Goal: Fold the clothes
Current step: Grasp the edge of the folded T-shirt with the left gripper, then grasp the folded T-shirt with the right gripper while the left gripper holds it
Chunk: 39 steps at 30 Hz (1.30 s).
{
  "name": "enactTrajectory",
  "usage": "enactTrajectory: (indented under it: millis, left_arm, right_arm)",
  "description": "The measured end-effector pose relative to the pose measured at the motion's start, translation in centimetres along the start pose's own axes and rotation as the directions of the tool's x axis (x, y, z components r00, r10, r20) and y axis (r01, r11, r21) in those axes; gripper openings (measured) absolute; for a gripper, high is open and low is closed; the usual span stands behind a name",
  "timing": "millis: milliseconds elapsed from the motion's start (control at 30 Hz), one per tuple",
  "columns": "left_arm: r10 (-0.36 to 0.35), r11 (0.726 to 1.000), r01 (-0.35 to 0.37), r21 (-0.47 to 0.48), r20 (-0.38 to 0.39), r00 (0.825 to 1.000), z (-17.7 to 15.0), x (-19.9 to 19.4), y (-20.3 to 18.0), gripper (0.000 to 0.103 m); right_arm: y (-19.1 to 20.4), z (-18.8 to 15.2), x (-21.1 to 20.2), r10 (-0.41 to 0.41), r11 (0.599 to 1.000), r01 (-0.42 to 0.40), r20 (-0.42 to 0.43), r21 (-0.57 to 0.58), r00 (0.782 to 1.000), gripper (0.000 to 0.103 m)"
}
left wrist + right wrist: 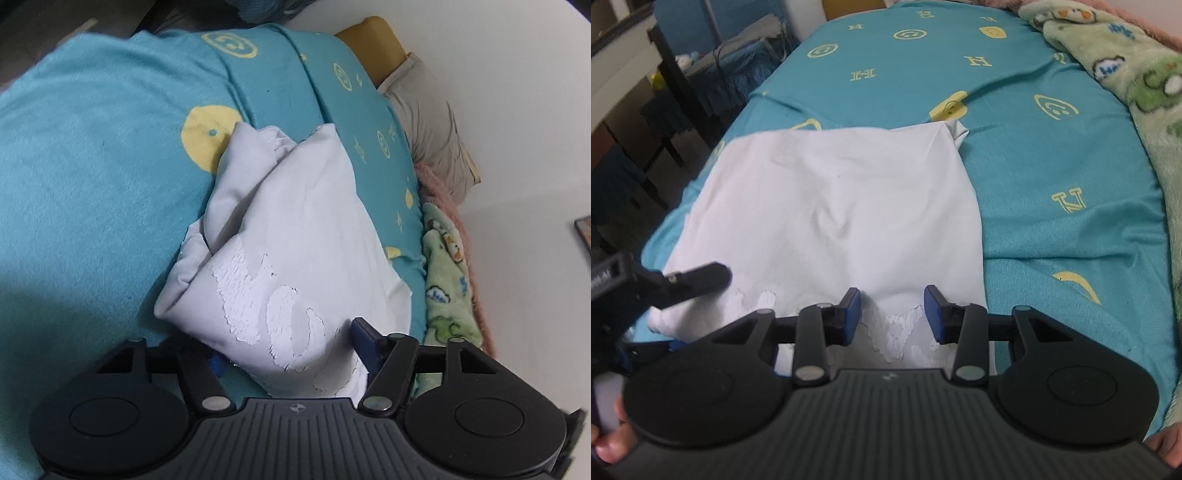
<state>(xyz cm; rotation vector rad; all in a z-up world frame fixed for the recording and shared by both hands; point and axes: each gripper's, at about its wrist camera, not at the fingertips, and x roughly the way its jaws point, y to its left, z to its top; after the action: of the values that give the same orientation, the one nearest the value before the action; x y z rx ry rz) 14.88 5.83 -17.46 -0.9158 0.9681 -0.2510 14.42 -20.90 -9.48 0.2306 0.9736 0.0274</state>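
White garment (834, 206) is laid partly folded on the teal bedsheet (1052, 155), its cracked print at the near hem. It is judged light, limp and prone to bunching; hold is best taken at hem corners. Right gripper (892, 315) is seen with jaws apart, cloth between them, unpinched. Left gripper (288, 354) straddles a hem fold; one pad is hidden by cloth, so its grip cannot be told.
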Motion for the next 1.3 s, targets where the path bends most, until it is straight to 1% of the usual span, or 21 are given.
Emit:
enactTrajectory:
  millis: [33,133,200,233,267,300,333,467,533,600,700,833,900,1033,1067,1100,1133,1167,1233,1267,1300]
  left_arm:
    - [0.01,1.0,-0.01,0.008,0.008,1.0,-0.1,0.1,-0.1,0.062]
    - [0.016,1.0,-0.016,0.004,0.021,1.0,-0.2,0.3,-0.1,0.052]
    - [0.014,1.0,-0.014,-0.001,0.027,1.0,-0.2,0.3,0.0,0.047]
    - [0.011,1.0,-0.011,0.003,0.032,0.999,-0.3,0.3,-0.1,0.046]
    - [0.007,1.0,-0.008,0.007,0.038,0.999,-0.3,0.2,-0.1,0.044]
    - [0.003,1.0,-0.003,0.011,0.043,0.999,-0.4,0.2,-0.2,0.043]
    - [-0.003,1.0,0.003,0.01,0.047,0.999,-0.4,0.2,-0.3,0.042]
    - [-0.021,1.0,0.021,0.0,0.055,0.998,-0.4,0.2,-0.4,0.04]
    - [-0.026,1.0,0.026,-0.003,0.055,0.998,-0.4,0.2,-0.3,0.04]
    - [-0.028,1.0,0.029,-0.011,0.053,0.998,-0.3,0.4,-0.2,0.04]
    - [-0.039,0.999,0.041,-0.032,0.056,0.998,-0.3,0.3,0.1,0.039]
    - [-0.049,0.998,0.051,-0.041,0.062,0.997,-0.3,0.2,0.4,0.038]
    - [-0.058,0.997,0.061,-0.046,0.067,0.996,-0.3,0.1,0.5,0.037]
    - [-0.09,0.994,0.095,-0.057,0.089,0.992,-0.2,-0.1,0.5,0.034]
    - [-0.096,0.993,0.102,-0.06,0.093,0.991,-0.2,-0.2,0.6,0.033]
    - [-0.102,0.992,0.108,-0.063,0.097,0.99,-0.3,-0.3,0.6,0.033]
    - [-0.107,0.991,0.114,-0.067,0.101,0.989,-0.3,-0.4,0.7,0.032]
    - [-0.111,0.99,0.119,-0.072,0.103,0.988,-0.3,-0.4,0.8,0.032]
    - [-0.12,0.988,0.129,-0.084,0.105,0.987,-0.5,-0.7,1.0,0.031]
    - [-0.124,0.987,0.133,-0.087,0.109,0.986,-0.5,-0.7,0.9,0.03]
    - [-0.127,0.987,0.137,-0.087,0.112,0.986,-0.6,-0.7,0.9,0.03]
  right_arm:
    - [-0.2,0.1,-0.3,0.018,0.999,-0.018,0.007,0.027,1.0,0.042]
    - [-1.1,0.3,-1.6,0.081,0.99,-0.084,0.038,0.117,0.996,0.042]
    - [-1.9,0.3,-2.6,0.155,0.964,-0.166,0.067,0.209,0.986,0.043]
    - [-2.2,0.3,-2.9,0.209,0.941,-0.223,0.078,0.257,0.975,0.052]
    - [-2.6,0.1,-3.1,0.265,0.911,-0.279,0.089,0.303,0.96,0.061]
    - [-2.9,-0.2,-3.1,0.32,0.876,-0.333,0.098,0.348,0.942,0.078]
    - [-3.0,-0.5,-3.0,0.37,0.84,-0.379,0.102,0.388,0.924,0.087]
    - [-2.9,-2.0,-1.3,0.549,0.689,-0.499,0.071,0.525,0.833,0.086]
    - [-2.7,-2.9,-0.5,0.59,0.628,-0.511,0.069,0.586,0.804,0.087]
    - [-2.7,-3.7,0.3,0.606,0.588,-0.499,0.062,0.637,0.793,0.087]
    - [-3.1,-4.6,1.7,0.603,0.546,-0.462,0.056,0.699,0.796,0.087]
    - [-3.9,-5.1,3.2,0.583,0.501,-0.419,0.063,0.757,0.81,0.087]
    - [-4.1,-4.9,3.6,0.576,0.491,-0.418,0.075,0.764,0.814,0.087]
    - [-3.7,-4.9,4.3,0.575,0.494,-0.42,0.077,0.761,0.815,0.086]
    - [-3.7,-5.0,4.4,0.567,0.493,-0.416,0.081,0.765,0.82,0.086]
    - [-4.1,-5.1,4.4,0.545,0.489,-0.407,0.094,0.772,0.833,0.085]
    - [-4.7,-5.3,4.2,0.516,0.479,-0.396,0.114,0.783,0.849,0.079]
    - [-5.5,-5.6,4.1,0.488,0.455,-0.388,0.14,0.802,0.862,0.079]
    - [-7.0,-6.2,3.8,0.439,0.391,-0.377,0.19,0.84,0.878,0.068]
    - [-7.6,-6.5,3.6,0.412,0.372,-0.367,0.202,0.853,0.888,0.066]
    - [-8.2,-6.8,3.4,0.384,0.353,-0.357,0.214,0.865,0.898,0.058]
